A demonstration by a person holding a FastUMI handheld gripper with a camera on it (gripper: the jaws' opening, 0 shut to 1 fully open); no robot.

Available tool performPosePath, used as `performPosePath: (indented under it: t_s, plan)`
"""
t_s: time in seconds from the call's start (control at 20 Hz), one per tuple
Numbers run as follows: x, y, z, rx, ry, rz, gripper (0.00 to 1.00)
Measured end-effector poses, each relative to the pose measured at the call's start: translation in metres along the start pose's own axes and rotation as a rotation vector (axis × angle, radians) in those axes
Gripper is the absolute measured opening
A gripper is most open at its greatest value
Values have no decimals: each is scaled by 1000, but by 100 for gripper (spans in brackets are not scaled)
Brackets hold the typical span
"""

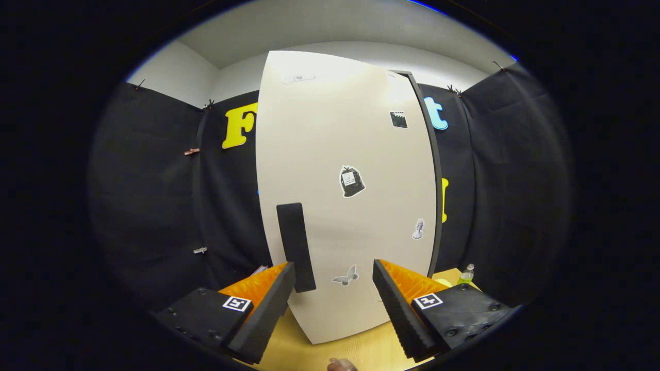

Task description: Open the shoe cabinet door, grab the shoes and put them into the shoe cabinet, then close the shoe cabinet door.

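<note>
With its fingers spread and gripping nothing, the gripper (334,281) faces the tall white sticker-dotted shoe cabinet door (345,154). The door's black rectangular handle (295,246) sits just beside the left fingertip, on a light wooden tabletop (356,350).

A light wooden table (371,348) carries the white cabinet (345,206), which stands upright on it just ahead of the open gripper (334,275) fingers. A small clear bottle (466,274) stands on the table beside the cabinet, to its right
</note>
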State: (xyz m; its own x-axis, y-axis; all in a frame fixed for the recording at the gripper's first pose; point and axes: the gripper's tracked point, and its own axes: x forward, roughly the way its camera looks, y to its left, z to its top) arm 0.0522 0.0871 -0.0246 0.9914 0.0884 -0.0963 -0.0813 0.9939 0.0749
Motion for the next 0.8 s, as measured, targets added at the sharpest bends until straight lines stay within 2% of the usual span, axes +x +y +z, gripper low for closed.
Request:
performPosePath:
  t_s: [0.8]
  plan:
    - [-1,-2,-1,-32,15,-25,98]
